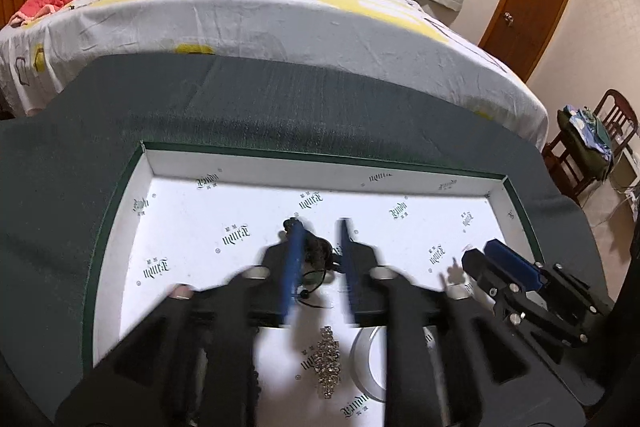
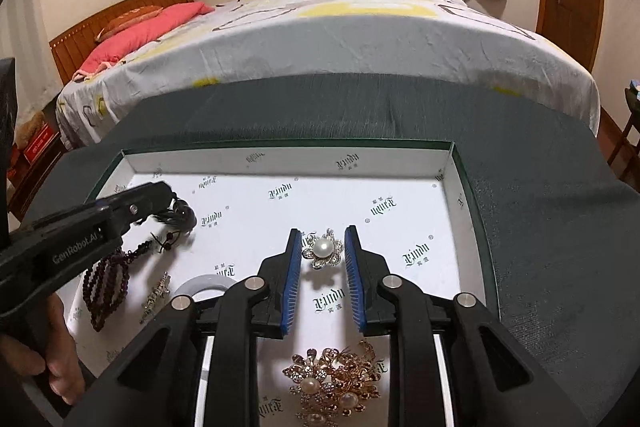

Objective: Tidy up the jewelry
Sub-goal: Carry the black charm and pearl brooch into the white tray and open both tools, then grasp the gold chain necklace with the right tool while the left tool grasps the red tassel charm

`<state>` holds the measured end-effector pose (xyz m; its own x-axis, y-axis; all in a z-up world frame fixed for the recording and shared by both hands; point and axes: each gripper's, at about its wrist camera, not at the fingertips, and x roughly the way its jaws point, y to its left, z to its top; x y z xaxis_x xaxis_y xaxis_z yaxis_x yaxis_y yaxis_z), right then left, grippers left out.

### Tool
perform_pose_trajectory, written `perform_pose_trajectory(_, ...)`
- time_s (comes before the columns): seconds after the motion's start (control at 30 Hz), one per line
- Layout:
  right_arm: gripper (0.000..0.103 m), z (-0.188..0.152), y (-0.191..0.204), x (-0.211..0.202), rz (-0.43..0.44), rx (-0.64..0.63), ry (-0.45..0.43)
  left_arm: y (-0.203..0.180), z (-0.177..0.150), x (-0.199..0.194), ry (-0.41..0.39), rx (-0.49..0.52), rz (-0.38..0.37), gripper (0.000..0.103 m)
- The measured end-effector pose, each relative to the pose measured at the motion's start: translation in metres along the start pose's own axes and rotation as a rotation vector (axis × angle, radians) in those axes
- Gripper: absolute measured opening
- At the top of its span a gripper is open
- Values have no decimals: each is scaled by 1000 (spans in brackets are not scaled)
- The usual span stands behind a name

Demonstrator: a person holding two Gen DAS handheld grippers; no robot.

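A pearl brooch point(image 2: 322, 249) is seen on the tray point(image 2: 448, 163) floor, directly ahead between the parted right tongs point(image 2: 322, 247), unclamped. Left of the brooch, a dark beaded strand point(image 2: 105, 283) is straddled by the parted left tongs point(image 1: 320, 227).

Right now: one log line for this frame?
left gripper: open over black tassel | right gripper: open around pearl brooch | tray

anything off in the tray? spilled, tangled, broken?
Nothing looks broken or spilled. The dark bead string lies in a loose tangle with its tassel at the tray's left side. The pearl brooch sits flat, untouched, between the right tongs' open jaws.
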<state>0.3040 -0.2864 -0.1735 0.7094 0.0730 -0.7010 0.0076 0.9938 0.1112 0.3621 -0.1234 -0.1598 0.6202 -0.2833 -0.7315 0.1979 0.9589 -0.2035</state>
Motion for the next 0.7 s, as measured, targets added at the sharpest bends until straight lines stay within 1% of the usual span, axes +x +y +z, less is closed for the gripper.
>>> perform_pose_trajectory(0.03, 50, 0, 0, -2, 2, 3, -9, 0, 0, 0, -1, 0, 0, 40)
perform_pose_trajectory(0.07, 56, 1, 1, -5, -3, 3, -25, 0, 0, -2, -7, 1, -1, 44)
perform_pose_trajectory(0.1, 57, 3, 1, -5, -7, 0, -29, -2, -1, -3, -9, 5, 2, 49)
perform_pose_trajectory(0.13, 57, 2, 2, -5, -11, -2, -29, -3, 0, -3, -11, 9, 6, 51)
perform_pose_trajectory(0.23, 57, 2, 1, -13, -5, 11, -47, -3, 0, -10, -24, 12, 5, 53)
perform_pose_trajectory(0.3, 57, 0, 1, -25, -5, 11, -79, -3, 0, -19, -42, 10, -6, 61)
perform_pose_trajectory(0.4, 57, -4, 2, -46, -3, 15, -122, -2, -3, -42, -89, 10, -20, 68)
perform_pose_trajectory(0.57, 56, -23, 5, -86, -7, 10, -167, 8, -22, -88, -152, 6, -1, 69)
perform_pose_trajectory(0.63, 56, -36, 4, -97, -9, 17, -167, 13, -31, -103, -168, 4, 12, 69)
perform_pose_trajectory(0.7, 56, -48, 4, -105, -11, 19, -154, 21, -46, -121, -184, 7, 41, 69)
